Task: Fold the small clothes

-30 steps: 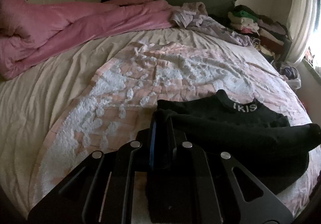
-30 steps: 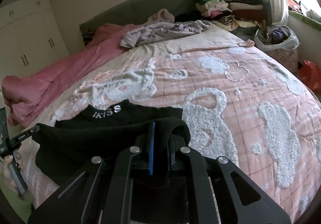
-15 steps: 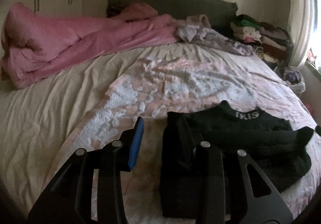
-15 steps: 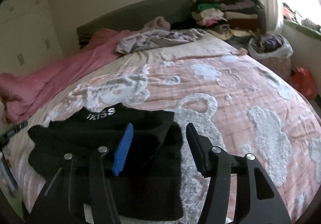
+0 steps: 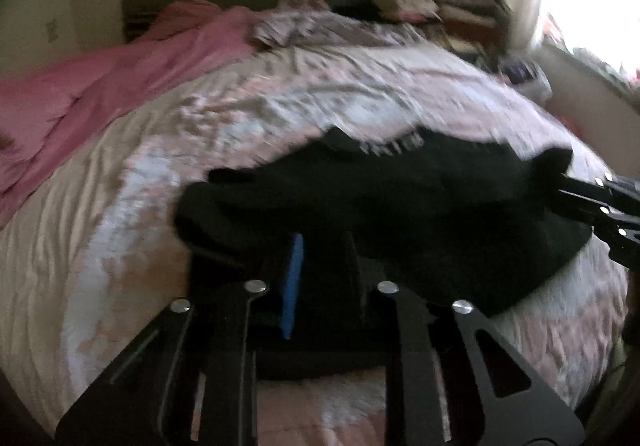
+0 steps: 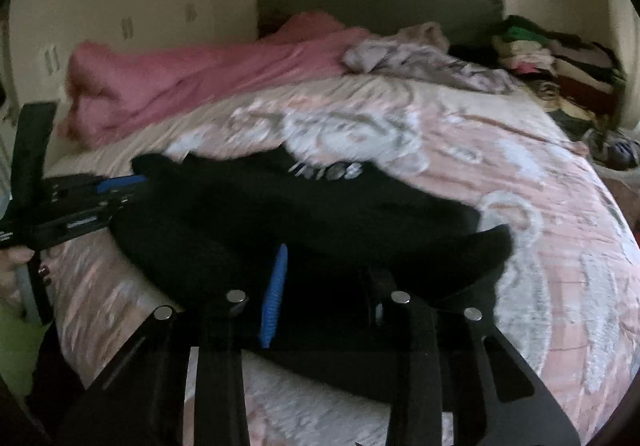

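Both views are blurred. A black garment [image 5: 400, 206] lies partly folded on a pink and white bedspread [image 5: 248, 118], its neckband with white lettering on the side away from you. Your left tongs [image 5: 320, 246] sit at the garment's near edge, toward its left end. Their jaws are closing, with black cloth lying between the blue pad and the dark finger; whether they already pinch it cannot be told. Your right tongs [image 6: 328, 266] sit at the near edge toward the garment's right end, jaws also closing around black cloth, grip likewise unclear. Beyond both tongs, a pink duvet [image 6: 200, 74] is bunched along the bed's far left, and stacked clothes [image 6: 560, 62] sit far right.
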A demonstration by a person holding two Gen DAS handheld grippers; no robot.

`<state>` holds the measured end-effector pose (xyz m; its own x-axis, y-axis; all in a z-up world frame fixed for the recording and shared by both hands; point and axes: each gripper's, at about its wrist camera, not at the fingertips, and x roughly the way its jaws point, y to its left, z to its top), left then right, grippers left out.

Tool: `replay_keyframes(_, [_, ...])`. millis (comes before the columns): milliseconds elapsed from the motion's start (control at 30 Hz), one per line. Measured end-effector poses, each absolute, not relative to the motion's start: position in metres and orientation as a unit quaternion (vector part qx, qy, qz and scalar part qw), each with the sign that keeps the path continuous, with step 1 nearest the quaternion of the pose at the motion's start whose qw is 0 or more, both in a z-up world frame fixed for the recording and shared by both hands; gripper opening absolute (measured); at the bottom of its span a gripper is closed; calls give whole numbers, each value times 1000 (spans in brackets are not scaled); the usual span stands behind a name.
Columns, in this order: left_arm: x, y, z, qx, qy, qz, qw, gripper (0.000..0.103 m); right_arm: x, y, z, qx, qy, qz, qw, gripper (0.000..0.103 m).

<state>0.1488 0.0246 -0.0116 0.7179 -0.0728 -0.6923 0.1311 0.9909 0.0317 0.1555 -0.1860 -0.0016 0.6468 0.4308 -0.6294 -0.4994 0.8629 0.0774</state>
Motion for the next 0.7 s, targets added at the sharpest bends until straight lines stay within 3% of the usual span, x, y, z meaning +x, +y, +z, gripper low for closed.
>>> replay_keyframes(300, [157,12,-43,86,392,-41,915,14,166,-167,-40,-99,395,238,882,28])
replay_keyframes(700, [189,27,-42,88,388,-15,917,22,204,-177,-42,-87,388,235,887,26])
